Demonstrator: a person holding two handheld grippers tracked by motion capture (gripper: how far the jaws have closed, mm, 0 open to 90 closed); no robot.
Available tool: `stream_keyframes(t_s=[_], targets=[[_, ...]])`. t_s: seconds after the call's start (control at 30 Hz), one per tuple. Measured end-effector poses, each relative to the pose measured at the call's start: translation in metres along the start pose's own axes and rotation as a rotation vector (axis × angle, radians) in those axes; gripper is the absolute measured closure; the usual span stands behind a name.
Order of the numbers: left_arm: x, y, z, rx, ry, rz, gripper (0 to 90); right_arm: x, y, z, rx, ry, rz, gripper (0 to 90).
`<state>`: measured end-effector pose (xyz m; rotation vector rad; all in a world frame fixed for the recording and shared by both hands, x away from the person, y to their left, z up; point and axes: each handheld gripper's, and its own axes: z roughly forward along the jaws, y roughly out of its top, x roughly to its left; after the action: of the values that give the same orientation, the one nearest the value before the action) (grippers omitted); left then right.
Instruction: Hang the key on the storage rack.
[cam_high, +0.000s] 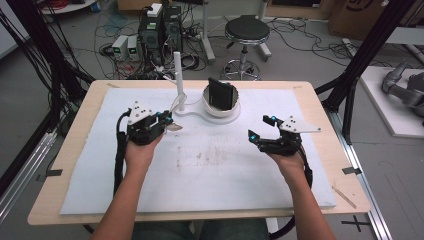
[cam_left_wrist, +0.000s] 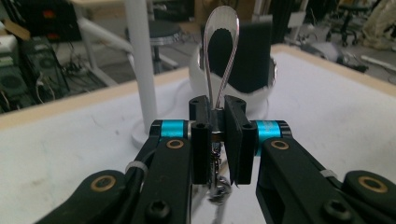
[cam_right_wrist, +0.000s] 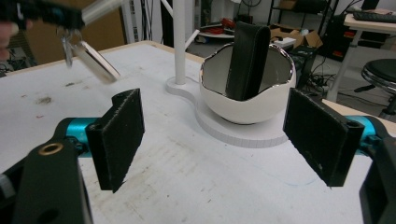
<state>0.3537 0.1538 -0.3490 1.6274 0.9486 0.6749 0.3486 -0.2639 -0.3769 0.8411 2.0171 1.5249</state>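
My left gripper is shut on a small shiny spoon-shaped metal piece with a key ring at its end, held above the white mat. In the left gripper view the piece stands up from between the closed jaws. It also hangs at the top left of the right gripper view. A white bowl holding an upright black case sits on a white base beside a thin white post. My right gripper hovers right of the bowl, open with nothing between its pads.
The white mat covers most of the wooden table. Behind the table are a black stool, computer boxes and loose cables on the floor. Black frame posts stand at both sides.
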Motion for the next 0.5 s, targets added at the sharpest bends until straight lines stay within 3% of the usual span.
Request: stream_keyframes(t_s=[0.2,0.5], targets=[[0.008,0.019,0.002,-0.07,0.041,-0.019,81.3,-0.001,0.0,0.0,0.004,-0.003,0.004,21.0],[0.015,0.039,0.016,-0.072,0.103,0.003,81.3,0.001,-0.001,0.0,0.009,-0.001,0.007,21.0]])
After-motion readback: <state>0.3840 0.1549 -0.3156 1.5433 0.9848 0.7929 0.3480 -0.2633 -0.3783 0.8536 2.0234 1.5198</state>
